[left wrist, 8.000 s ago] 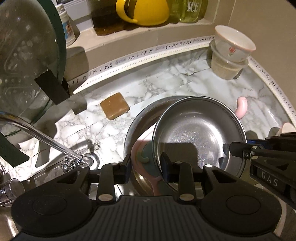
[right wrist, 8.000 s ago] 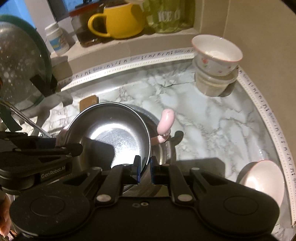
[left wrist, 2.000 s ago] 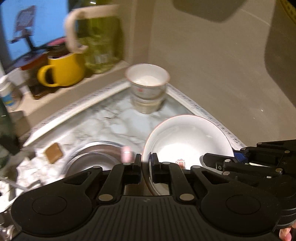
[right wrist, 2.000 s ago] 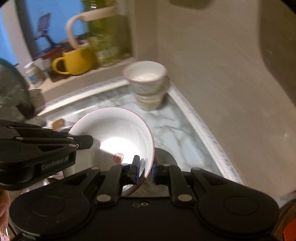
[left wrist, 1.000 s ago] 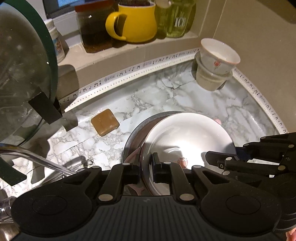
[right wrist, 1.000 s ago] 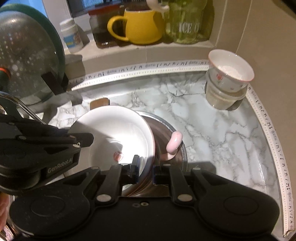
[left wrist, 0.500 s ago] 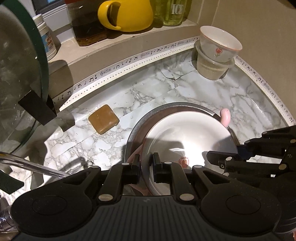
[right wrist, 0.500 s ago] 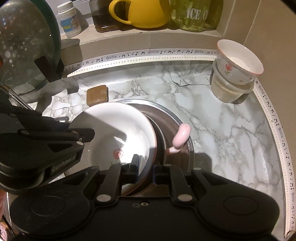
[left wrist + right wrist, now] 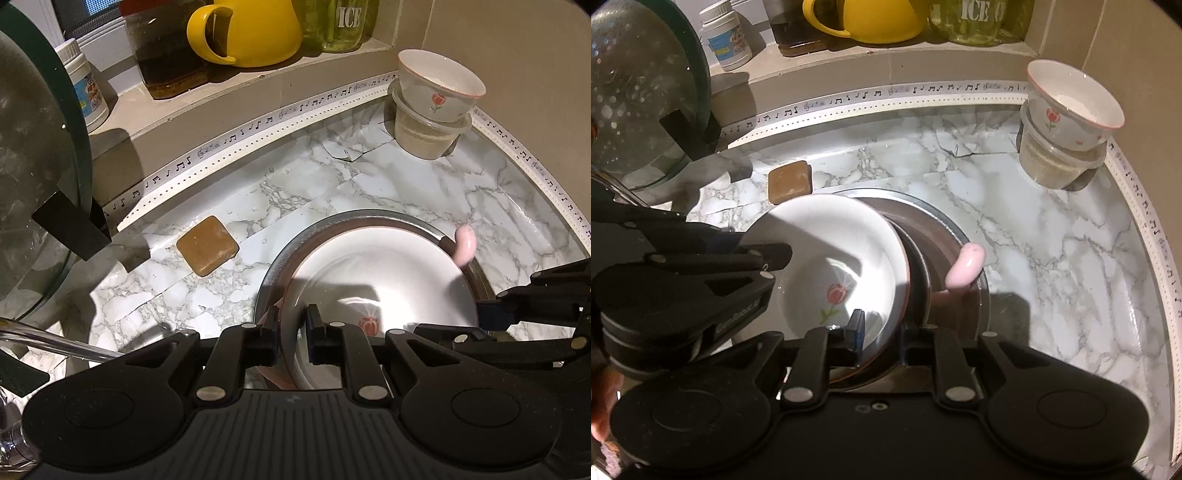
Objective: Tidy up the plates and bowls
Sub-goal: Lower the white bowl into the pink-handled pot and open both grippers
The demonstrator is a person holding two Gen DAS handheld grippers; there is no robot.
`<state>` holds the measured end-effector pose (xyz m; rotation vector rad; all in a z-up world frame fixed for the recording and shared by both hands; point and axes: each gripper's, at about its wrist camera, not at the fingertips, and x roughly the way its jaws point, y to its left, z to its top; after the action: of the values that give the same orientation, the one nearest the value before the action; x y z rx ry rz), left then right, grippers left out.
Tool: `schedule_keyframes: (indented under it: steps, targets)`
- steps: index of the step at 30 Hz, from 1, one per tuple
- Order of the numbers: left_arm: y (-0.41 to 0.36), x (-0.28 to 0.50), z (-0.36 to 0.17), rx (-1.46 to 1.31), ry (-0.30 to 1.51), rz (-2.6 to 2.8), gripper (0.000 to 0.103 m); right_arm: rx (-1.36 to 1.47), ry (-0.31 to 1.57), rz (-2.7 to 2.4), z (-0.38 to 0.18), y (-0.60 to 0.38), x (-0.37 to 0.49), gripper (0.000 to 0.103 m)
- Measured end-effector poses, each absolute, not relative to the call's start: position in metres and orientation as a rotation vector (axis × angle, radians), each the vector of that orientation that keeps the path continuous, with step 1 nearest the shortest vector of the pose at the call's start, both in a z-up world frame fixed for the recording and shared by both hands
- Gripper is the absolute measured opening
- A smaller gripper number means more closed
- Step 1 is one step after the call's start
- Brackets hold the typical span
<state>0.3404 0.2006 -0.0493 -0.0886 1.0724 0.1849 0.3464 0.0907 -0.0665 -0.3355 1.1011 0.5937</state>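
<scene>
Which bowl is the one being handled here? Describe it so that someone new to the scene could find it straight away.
Start at the marble counter and find the nested steel bowls in its middle. The wide white bowl sits in them. Unlike the small flowered cup on a tub in the corner, its red flower is painted inside.

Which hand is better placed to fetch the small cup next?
Probably right: the right gripper has just been opening around the white bowl rim, and the small cup stands on its side. The left gripper grips the rim.
</scene>
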Motion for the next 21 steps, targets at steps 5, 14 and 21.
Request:
schedule_keyframes:
  steps: [5, 14, 21]
  targets:
    - [0.201, 0.34, -0.05, -0.091, 1.071, 0.186, 0.013, -0.311, 1.127, 0.599, -0.066, 0.089, 0.347, 0.021]
    - [0.2, 0.342, -0.05, -0.082, 1.079, 0.189, 0.013, -0.253, 1.152, 0.614, -0.056, 0.082, 0.352, 0.027]
    - [0.205, 0.34, -0.043, -0.125, 1.06, 0.18, 0.013, -0.266, 1.134, 0.629, -0.048, 0.078, 0.347, 0.035]
